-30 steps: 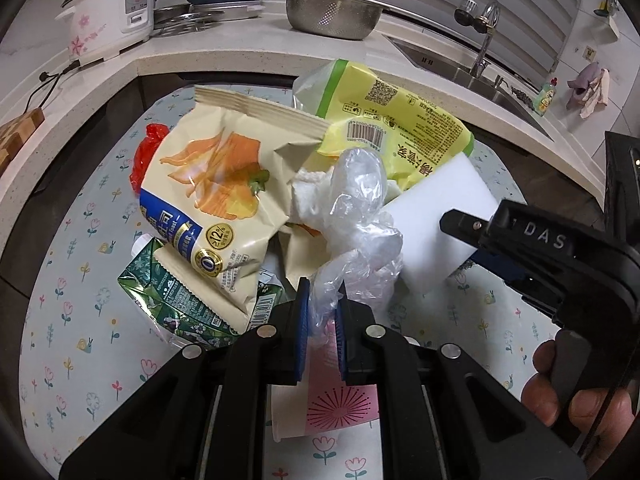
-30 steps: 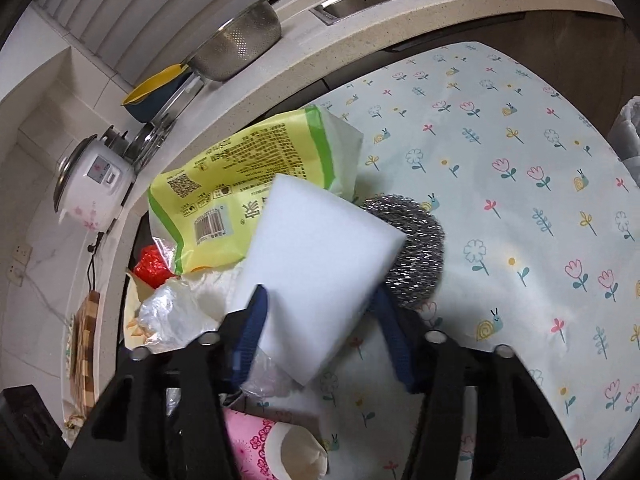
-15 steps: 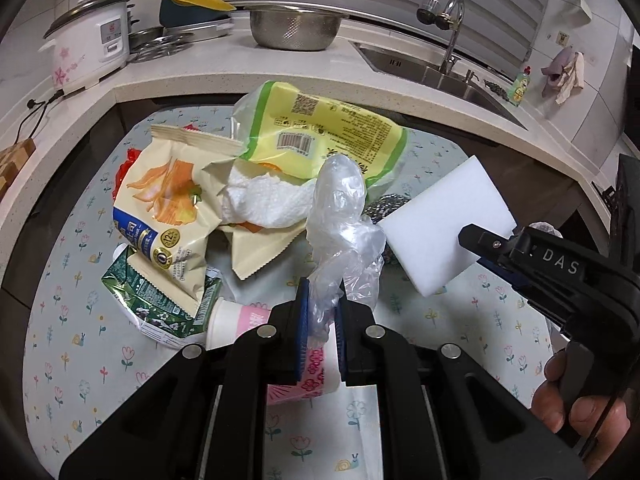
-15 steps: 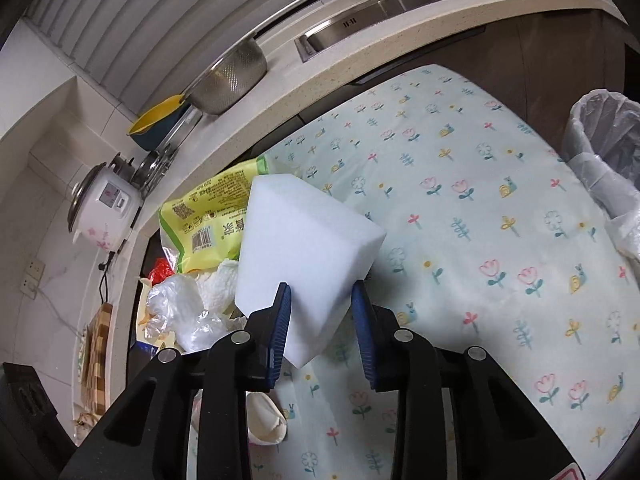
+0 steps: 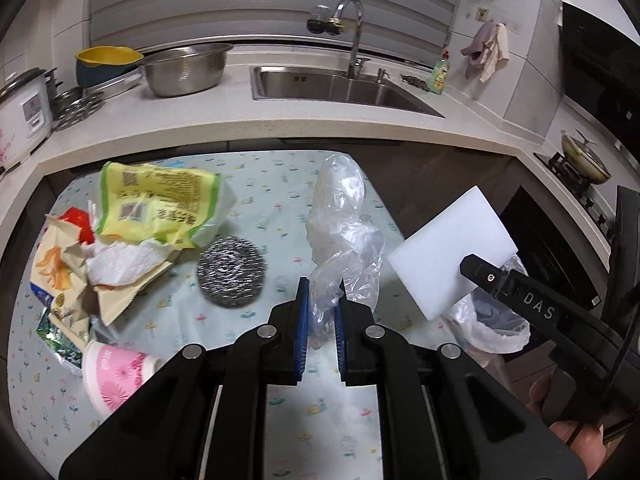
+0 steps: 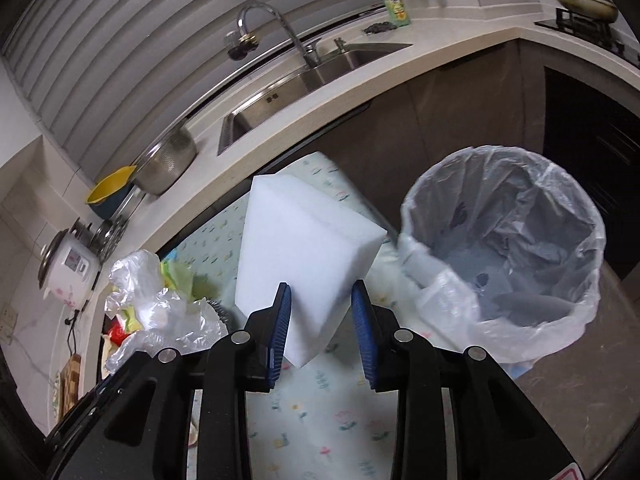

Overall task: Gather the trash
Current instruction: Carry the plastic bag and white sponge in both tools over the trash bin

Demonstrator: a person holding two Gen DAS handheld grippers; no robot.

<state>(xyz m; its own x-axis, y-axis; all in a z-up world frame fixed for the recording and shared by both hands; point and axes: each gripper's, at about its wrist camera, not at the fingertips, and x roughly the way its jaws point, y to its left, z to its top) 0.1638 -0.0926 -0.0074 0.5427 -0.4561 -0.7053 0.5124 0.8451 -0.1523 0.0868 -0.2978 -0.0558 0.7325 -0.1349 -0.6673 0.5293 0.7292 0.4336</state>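
Observation:
My left gripper (image 5: 321,292) is shut on a crumpled clear plastic bag (image 5: 340,216), which stands up from the pads above the floral table (image 5: 276,184). My right gripper (image 6: 322,300) is shut on the lower corner of a white sponge block (image 6: 304,248), held in the air near the table's right edge. In the left wrist view the sponge block (image 5: 448,248) hangs to the right of the bag. A round bin with a clear liner (image 6: 504,256) stands on the floor just right of the sponge, its mouth open.
On the table's left side lies a trash pile: a yellow-green packet (image 5: 160,208), a paper towel (image 5: 120,260), a snack bag (image 5: 52,272), a pink cup (image 5: 112,376). A steel scourer (image 5: 232,272) lies beside it. A counter with a sink (image 5: 340,88) runs behind.
Both grippers rose and swung right, away from the pile and toward the bin, carrying the bag and the sponge. The right jaws narrowed onto the sponge. The scourer is now uncovered.

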